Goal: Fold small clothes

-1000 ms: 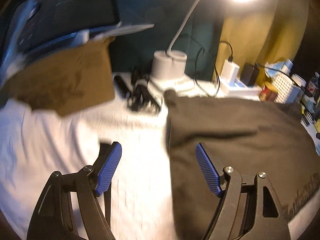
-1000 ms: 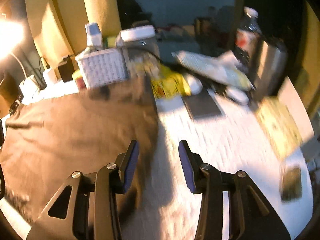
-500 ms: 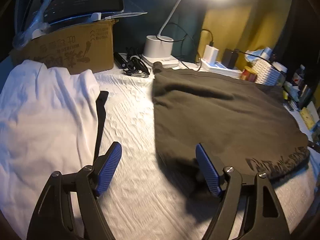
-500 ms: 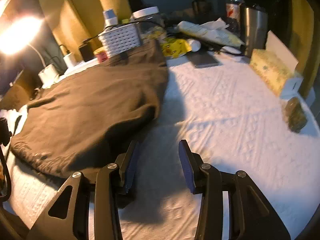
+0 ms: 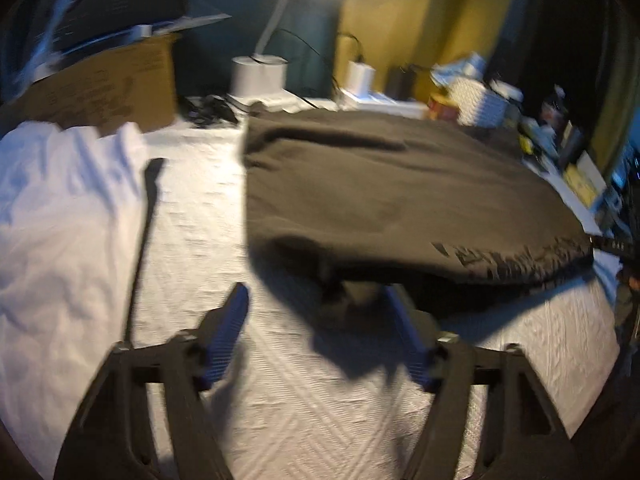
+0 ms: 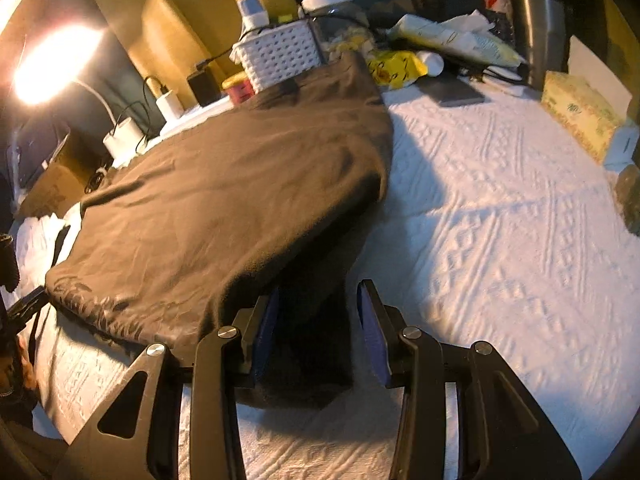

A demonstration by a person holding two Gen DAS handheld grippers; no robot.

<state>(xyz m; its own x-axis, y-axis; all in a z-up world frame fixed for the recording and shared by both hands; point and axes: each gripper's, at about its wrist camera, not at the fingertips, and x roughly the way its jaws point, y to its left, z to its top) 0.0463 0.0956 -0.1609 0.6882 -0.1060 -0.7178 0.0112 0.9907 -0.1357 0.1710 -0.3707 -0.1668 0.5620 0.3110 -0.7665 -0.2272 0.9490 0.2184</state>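
A dark brown garment (image 5: 392, 192) lies spread flat on the white textured cover (image 5: 304, 420), with a dark print along its near hem. My left gripper (image 5: 320, 320) hovers low at the garment's near left corner. Its jaws are closing, a dark flap of cloth lies just ahead between them, and the pads are clear of it. In the right wrist view the same garment (image 6: 224, 208) fills the left half. My right gripper (image 6: 320, 316) stands open over its near right corner, with a dark fold of cloth between the fingers and a gap at the right pad.
A crumpled white garment (image 5: 60, 220) and a black strap (image 5: 140, 240) lie to the left. At the back stand a cardboard box (image 5: 100, 88), a lamp base (image 5: 260, 76), chargers and a white basket (image 6: 280, 56). A tissue box (image 6: 580, 116) and a steel tumbler (image 6: 540, 52) sit at the right.
Both grippers have come down and in towards the garment's near edge. The left jaws have narrowed. The garment's near right corner now lies between the right fingers.
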